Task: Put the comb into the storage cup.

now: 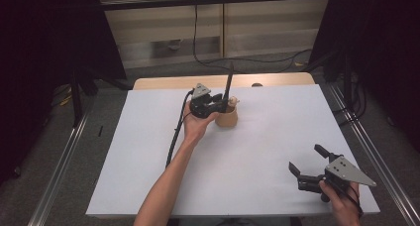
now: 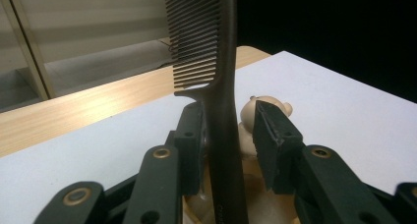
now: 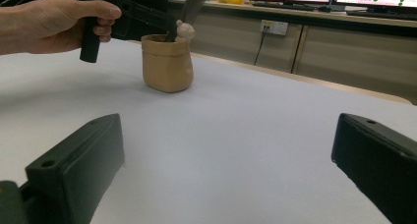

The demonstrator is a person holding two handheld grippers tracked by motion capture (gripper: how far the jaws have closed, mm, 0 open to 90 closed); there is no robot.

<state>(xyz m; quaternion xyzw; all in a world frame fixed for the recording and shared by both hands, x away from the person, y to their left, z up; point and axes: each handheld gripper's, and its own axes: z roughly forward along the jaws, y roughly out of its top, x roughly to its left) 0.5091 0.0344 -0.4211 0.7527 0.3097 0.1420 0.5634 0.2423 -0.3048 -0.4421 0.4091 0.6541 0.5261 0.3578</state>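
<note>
Comb [image 1: 228,87] stands near upright in the tan pot [image 1: 227,118], handle end down inside, teeth end up; judging by that, the placing looks mostly done and what's left is letting go and pulling the left gripper [image 1: 218,105] clear. In the left gripper view its fingers [image 2: 275,135] sit either side of the comb handle [image 2: 223,150]: one looks against it, the other stands off with a visible gap, so partly open and not clamping; whether the comb leans on that finger or on the pot rim I cannot tell. A small bear-like figure [image 2: 265,108] on the pot rim sits just beside the comb. Right gripper [image 1: 308,161] is parked near the bench's near right corner, fingers [image 3: 78,170] spread wide, holding nothing, well apart from the pot. Room: pot is near the middle-rear of the white bench [image 1: 257,156], away from every edge, with bare surface all around. Retreat up and back toward the person looks open; main risk, I'd say, is snagging the comb or tipping the pot on withdrawal.
</note>
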